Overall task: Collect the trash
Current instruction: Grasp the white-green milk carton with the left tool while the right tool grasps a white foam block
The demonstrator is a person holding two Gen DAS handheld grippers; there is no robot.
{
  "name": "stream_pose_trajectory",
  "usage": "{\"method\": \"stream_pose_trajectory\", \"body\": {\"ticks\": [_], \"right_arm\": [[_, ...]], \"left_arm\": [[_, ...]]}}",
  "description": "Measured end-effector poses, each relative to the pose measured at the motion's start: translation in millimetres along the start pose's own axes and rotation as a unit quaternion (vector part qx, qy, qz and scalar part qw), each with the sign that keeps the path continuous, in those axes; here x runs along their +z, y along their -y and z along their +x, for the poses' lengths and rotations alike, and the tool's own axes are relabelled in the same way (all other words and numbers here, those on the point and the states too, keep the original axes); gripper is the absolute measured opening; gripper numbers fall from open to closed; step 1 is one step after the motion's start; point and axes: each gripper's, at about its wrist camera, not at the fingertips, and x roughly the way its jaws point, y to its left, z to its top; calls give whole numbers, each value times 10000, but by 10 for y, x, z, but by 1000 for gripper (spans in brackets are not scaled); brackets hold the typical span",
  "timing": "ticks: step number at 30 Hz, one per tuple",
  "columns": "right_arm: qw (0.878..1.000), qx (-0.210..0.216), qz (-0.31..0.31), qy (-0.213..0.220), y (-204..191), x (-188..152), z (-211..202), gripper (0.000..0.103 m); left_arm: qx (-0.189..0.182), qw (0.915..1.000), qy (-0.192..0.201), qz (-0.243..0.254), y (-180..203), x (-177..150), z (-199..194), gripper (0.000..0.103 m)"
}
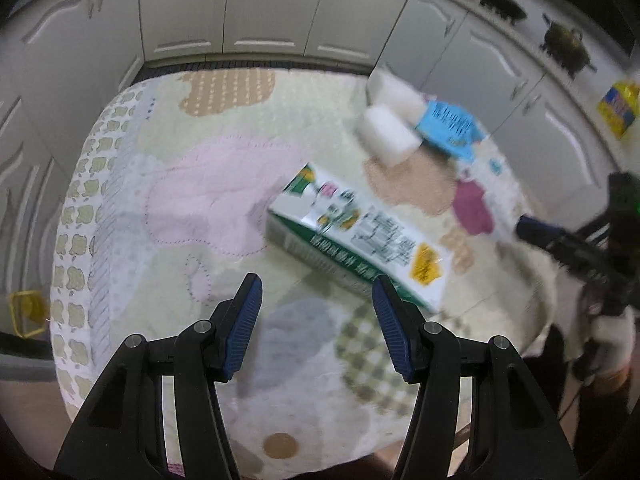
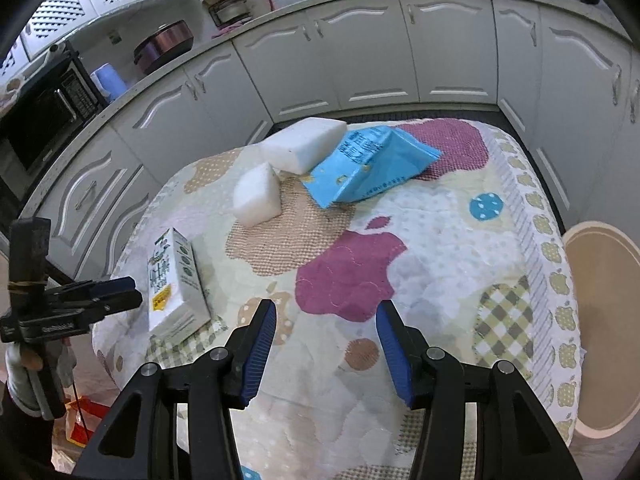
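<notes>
A white and green carton (image 1: 356,240) lies flat on the patterned cloth of the table (image 1: 200,184), just ahead and right of my open, empty left gripper (image 1: 316,292). It also shows at the table's left edge in the right wrist view (image 2: 174,284). Two white foam blocks (image 2: 300,144) (image 2: 256,194) and a crumpled blue packet (image 2: 376,164) lie at the far side. My right gripper (image 2: 326,318) is open and empty above the table's near middle. The left gripper (image 2: 100,296) shows at the left, next to the carton.
White kitchen cabinets (image 2: 360,60) run behind the table. A round beige bin (image 2: 604,320) stands on the floor at the right. A microwave (image 2: 36,120) and pots sit on the counter at the left. A red bag (image 2: 80,420) lies on the floor.
</notes>
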Motion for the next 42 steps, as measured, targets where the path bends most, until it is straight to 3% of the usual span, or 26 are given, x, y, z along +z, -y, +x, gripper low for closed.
{"method": "stream_pose_trajectory", "body": {"ticks": [5,13,16,24,31,38,42], "right_arm": [[9999,89,-78,-15,-96,24,47,50],[9997,211,-114,-63,-157,64,153,57],[9995,279,-112,-64,-153,94,183,57],[9988,427,-228,-18,-194,259,269,58],[9977,526,-415,48,-380,506,499,58],[9958,424,-816,-39,-801,741,950,58],[9957,113,-884,-245,-825,816,1250,40]], "left_arm": [[-274,9982,189,-503,-33,15,-76,56],[-243,9910,354,-1266,37,236,117,57],[31,9909,395,-1289,130,294,199,62],[364,9934,84,-1087,239,376,489,62],[311,9970,-121,-693,177,292,469,57],[278,9967,-117,-748,27,236,382,53],[252,9970,-182,-705,83,193,465,53]]}}
